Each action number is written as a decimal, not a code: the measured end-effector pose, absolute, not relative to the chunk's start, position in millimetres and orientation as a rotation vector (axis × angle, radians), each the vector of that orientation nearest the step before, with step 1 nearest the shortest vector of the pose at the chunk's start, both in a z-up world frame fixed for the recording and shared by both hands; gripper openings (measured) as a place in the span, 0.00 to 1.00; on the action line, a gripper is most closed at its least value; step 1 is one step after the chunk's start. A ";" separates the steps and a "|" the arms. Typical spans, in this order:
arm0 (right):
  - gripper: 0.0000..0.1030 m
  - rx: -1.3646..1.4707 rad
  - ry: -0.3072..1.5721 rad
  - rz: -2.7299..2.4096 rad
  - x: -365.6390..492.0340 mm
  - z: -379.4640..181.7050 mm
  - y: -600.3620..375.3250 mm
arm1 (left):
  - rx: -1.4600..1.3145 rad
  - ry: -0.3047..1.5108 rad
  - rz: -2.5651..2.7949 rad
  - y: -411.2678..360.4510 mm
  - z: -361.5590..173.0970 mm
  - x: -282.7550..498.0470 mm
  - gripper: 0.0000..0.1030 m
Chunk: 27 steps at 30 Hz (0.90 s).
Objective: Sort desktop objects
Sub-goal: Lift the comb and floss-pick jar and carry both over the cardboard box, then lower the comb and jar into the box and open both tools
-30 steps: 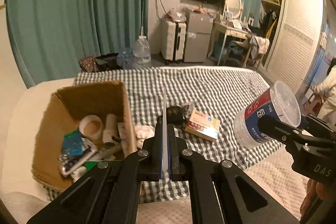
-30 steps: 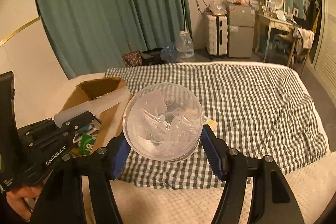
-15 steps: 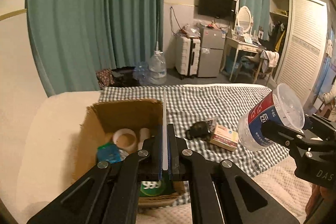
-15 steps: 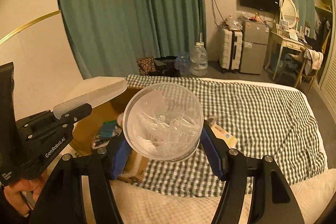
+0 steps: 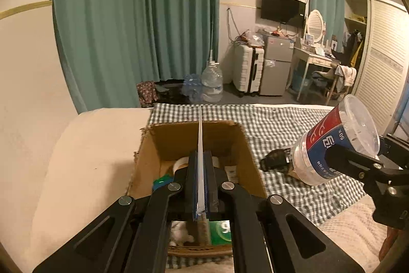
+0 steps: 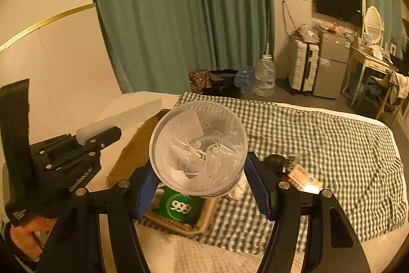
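Note:
My left gripper point(image 5: 202, 186) is shut on a thin white comb point(image 5: 200, 145), seen edge-on, which sticks out forward over the open cardboard box point(image 5: 189, 137). From the right wrist view the comb point(image 6: 120, 119) shows its toothed side in the left gripper point(image 6: 102, 137), left of the box point(image 6: 133, 152). My right gripper point(image 6: 199, 165) is shut on a clear plastic jar point(image 6: 198, 147) with a red and blue label point(image 5: 324, 145), held above the box's near right corner. A green carton marked 999 point(image 6: 179, 206) lies in the box, with a tape roll point(image 5: 181, 163) partly hidden behind the fingers.
A green checked cloth point(image 6: 319, 134) covers the cream bed. On it, right of the box, lie a black object point(image 6: 274, 160) and a small medicine box point(image 6: 303, 177). The cream wall point(image 5: 30, 94) stands close on the left. A hand point(image 6: 30, 232) grips the left tool.
Both grippers have moved left and slightly up, still holding the comb and the jar. The box, earlier off to the left, now lies straight under the left gripper.

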State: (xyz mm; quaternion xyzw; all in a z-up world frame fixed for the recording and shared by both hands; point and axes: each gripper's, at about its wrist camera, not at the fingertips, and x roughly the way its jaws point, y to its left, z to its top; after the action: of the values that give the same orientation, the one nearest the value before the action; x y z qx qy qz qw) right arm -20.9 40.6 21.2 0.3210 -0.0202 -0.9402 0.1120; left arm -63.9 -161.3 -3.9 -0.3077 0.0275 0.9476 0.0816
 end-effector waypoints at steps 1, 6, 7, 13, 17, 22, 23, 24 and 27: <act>0.62 0.942 -0.057 -2.753 -24.4 20.3 34.8 | -0.928 0.082 2.834 -164.4 -7.0 -67.5 0.03; 0.62 0.941 -0.041 -2.717 -39.2 11.0 14.3 | -0.987 0.066 2.829 -175.5 -24.4 -82.9 0.03; 0.62 0.944 -0.038 -2.711 -42.5 8.6 12.0 | -1.001 0.067 2.828 -177.0 -29.2 -86.4 0.03; 0.62 0.985 -0.030 -2.666 -67.1 -16.2 -3.4 | -1.083 0.046 2.816 -184.5 -53.5 -104.8 0.03; 0.62 1.032 -0.031 -2.634 -82.4 -37.9 -7.5 | -1.151 -0.001 2.806 -191.8 -69.2 -119.9 0.03; 0.62 1.089 -0.033 -2.596 -101.4 -64.5 -11.8 | -1.222 -0.018 2.793 -194.0 -88.8 -134.9 0.03; 0.62 1.096 -0.034 -2.591 -104.0 -68.6 -12.7 | -1.234 -0.019 2.790 -194.9 -92.9 -136.8 0.03; 0.62 1.106 -0.038 -2.582 -107.3 -73.6 -13.7 | -1.247 -0.020 2.788 -194.9 -95.8 -139.2 0.03; 0.62 1.124 -0.042 -2.567 -113.6 -83.0 -13.6 | -1.284 -0.030 2.781 -195.8 -104.3 -144.1 0.03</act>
State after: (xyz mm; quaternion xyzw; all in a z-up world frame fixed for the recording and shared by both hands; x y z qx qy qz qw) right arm -113.6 -13.6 -83.0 0.3953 -0.0146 -0.9029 0.1685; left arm -144.1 -195.8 -104.3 -0.4188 -0.0097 0.9072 0.0394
